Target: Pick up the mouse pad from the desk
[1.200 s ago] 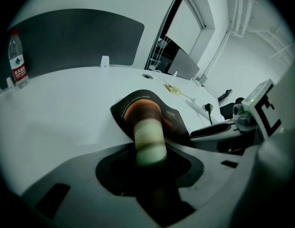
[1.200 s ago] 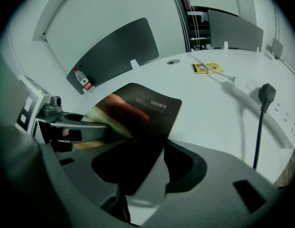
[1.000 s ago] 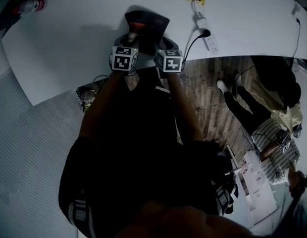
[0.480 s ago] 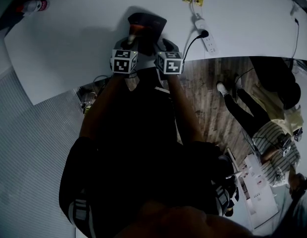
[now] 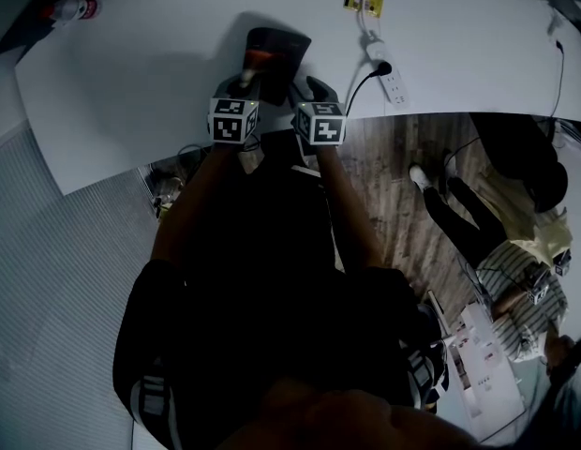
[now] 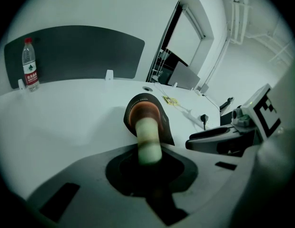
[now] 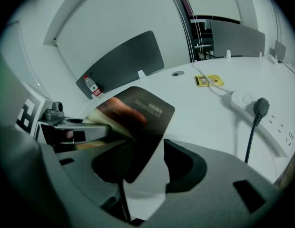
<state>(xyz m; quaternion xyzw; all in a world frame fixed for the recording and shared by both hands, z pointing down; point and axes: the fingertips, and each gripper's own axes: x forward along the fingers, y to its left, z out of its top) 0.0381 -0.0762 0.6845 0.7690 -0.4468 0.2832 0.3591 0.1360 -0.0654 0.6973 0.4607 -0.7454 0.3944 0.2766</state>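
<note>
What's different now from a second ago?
The jaws of the left gripper have just been closing and now pinch the mouse pad, which has tilted up off the desk. The right gripper stays open beside it; the power strip and bottle have not moved.

The person wears a dark top (image 5: 262,279) with pale stripes low at each side (image 5: 145,403). The left gripper (image 5: 249,71) and the right gripper (image 5: 307,90) each carry a white cube (image 5: 233,120) printed with black square markers. Their bodies are matte dark grey moulded shells (image 6: 66,184) with rectangular slots. The left gripper's fingers (image 6: 148,141) look pale and rounded, and the right gripper's fingers (image 7: 185,163) look dark grey.
</note>
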